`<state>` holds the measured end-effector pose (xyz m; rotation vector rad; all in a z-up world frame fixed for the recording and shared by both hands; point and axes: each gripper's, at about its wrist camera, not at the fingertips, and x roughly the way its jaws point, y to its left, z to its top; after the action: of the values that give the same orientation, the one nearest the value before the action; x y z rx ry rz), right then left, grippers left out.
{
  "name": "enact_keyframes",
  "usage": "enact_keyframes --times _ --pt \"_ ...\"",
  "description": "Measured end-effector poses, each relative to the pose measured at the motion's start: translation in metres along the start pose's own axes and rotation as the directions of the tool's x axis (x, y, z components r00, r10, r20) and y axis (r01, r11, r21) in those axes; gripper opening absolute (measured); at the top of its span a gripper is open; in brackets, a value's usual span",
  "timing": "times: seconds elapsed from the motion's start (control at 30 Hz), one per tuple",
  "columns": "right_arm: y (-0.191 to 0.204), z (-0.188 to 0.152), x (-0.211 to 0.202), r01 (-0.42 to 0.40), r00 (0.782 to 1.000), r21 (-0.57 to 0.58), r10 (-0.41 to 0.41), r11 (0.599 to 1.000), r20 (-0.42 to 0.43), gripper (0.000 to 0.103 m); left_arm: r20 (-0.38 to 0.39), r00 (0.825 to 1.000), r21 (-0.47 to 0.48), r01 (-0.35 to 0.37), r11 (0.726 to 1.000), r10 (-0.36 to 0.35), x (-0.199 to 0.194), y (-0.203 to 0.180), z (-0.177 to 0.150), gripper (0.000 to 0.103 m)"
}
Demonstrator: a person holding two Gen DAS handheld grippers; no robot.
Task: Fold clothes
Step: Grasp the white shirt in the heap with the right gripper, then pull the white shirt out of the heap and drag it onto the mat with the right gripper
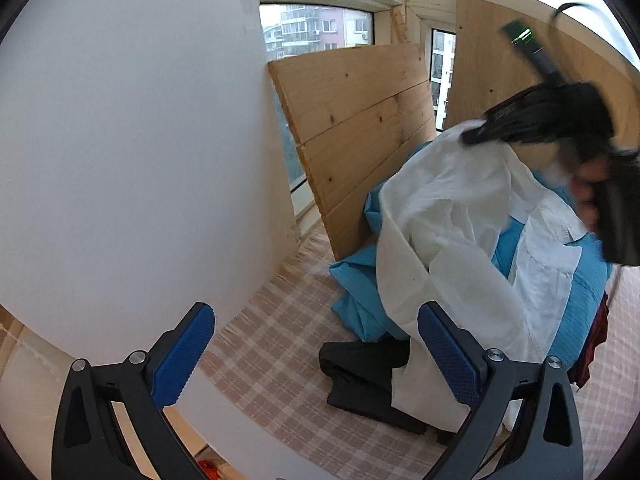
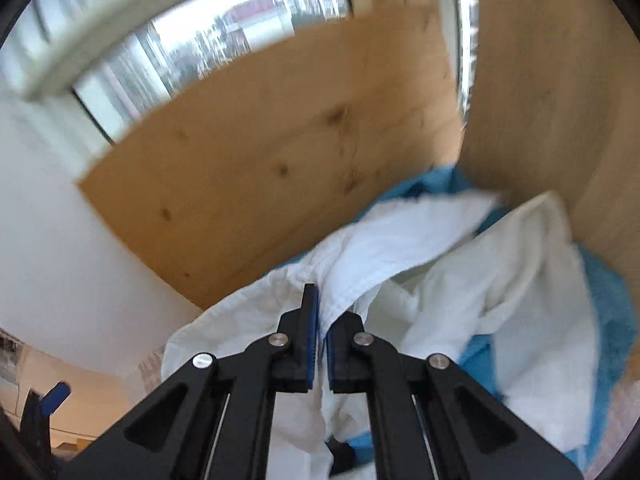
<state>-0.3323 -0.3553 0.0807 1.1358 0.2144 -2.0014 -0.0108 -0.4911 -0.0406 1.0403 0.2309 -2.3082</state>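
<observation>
A white shirt (image 1: pixel 452 216) hangs lifted over a pile of blue cloth (image 1: pixel 360 304) and a dark garment (image 1: pixel 364 376) on the checked surface (image 1: pixel 280 344). My right gripper (image 2: pixel 322 320) is shut on a fold of the white shirt (image 2: pixel 400 240), and it shows as a blurred black shape (image 1: pixel 532 116) at the shirt's top in the left wrist view, held by a hand (image 1: pixel 586 196). My left gripper (image 1: pixel 316 356) stands open, with nothing between its blue pads (image 1: pixel 182 360), low and left of the pile.
Wooden boards (image 1: pixel 352 128) lean upright behind the pile, against a window (image 1: pixel 316 28). A white wall (image 1: pixel 132 160) fills the left. Red cloth (image 1: pixel 592 348) peeks out at the pile's right edge. The right wrist view is motion-blurred.
</observation>
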Motion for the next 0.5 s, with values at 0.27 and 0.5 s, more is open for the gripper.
enact_keyframes --times 0.27,0.5 --pt "-0.045 -0.026 -0.209 0.070 0.964 0.042 -0.079 0.997 0.252 0.004 0.090 0.995 0.098 0.032 0.995 -0.041 -0.037 -0.023 0.017 0.102" --pt "-0.084 -0.122 -0.426 0.197 0.868 0.172 -0.253 0.965 0.427 0.004 0.174 0.967 0.236 0.141 0.961 -0.185 -0.080 -0.077 0.035 0.102"
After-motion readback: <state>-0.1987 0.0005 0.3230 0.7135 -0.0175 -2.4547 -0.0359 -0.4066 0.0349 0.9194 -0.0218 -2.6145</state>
